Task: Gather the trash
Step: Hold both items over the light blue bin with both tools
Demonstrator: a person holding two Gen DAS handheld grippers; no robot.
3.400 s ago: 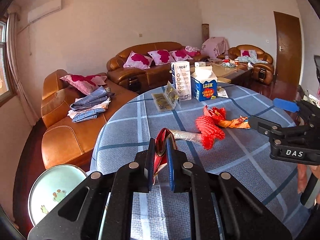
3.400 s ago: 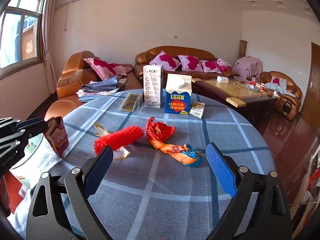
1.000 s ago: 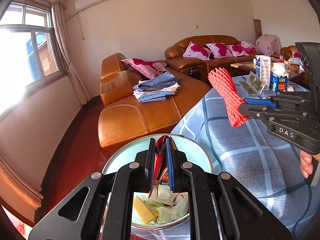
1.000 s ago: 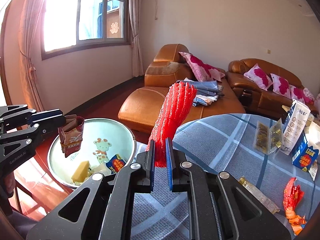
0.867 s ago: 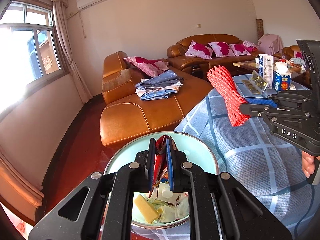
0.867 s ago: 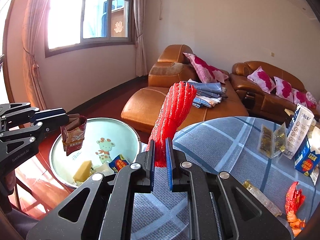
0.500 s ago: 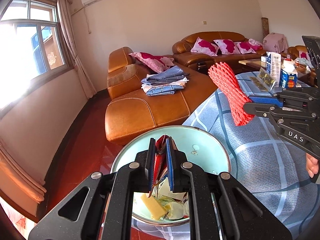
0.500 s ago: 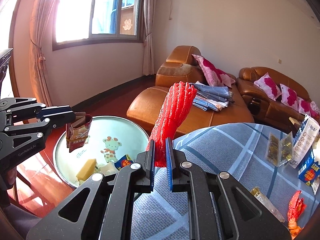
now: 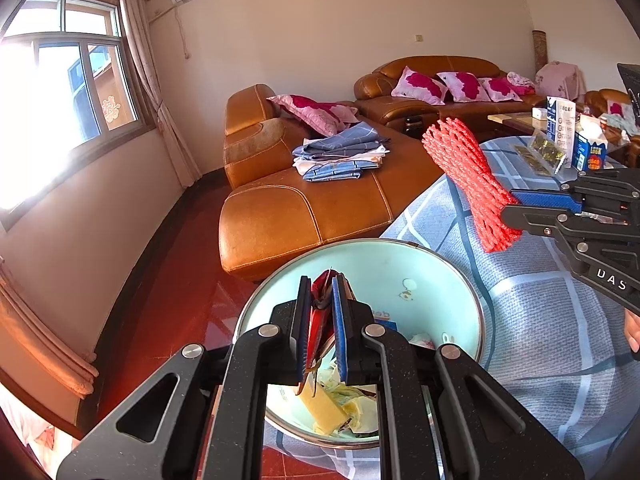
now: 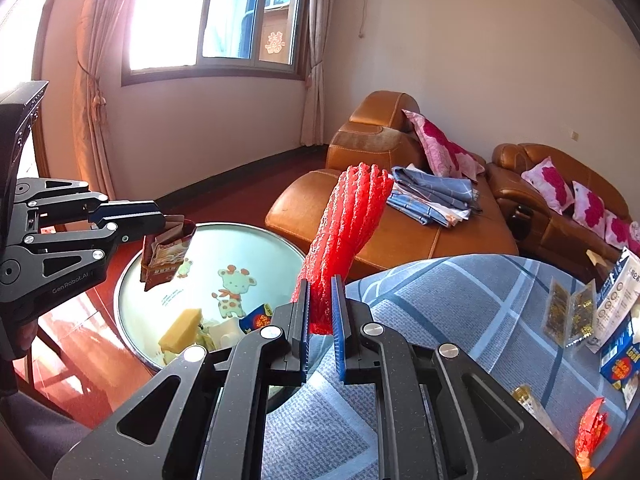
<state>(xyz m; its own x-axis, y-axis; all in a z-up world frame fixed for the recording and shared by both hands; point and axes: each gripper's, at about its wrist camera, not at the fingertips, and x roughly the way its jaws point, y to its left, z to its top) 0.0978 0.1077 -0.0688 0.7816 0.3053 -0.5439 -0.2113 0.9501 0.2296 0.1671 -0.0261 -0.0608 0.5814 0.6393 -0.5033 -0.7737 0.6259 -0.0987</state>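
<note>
My left gripper [image 9: 321, 312] is shut on a red snack wrapper [image 9: 320, 300] and holds it above a pale green basin [image 9: 420, 268] with trash in its bottom; the wrapper [image 10: 166, 254] and basin [image 10: 256, 248] also show in the right wrist view. My right gripper [image 10: 320, 312] is shut on a red foam net sleeve [image 10: 348, 232] that stands upright, over the table edge just right of the basin. The sleeve [image 9: 464, 176] also shows in the left wrist view.
The round table has a blue checked cloth [image 10: 460, 320]. On it lie a red-orange wrapper [image 10: 592, 428], a clear packet [image 10: 568, 308] and cartons [image 9: 588, 152]. Brown leather sofas [image 9: 304, 204] with pillows and folded cloths stand behind. The floor is dark red.
Both grippers have carried their trash from the table toward the basin. The basin now lies closer under the left gripper. Both stay shut.
</note>
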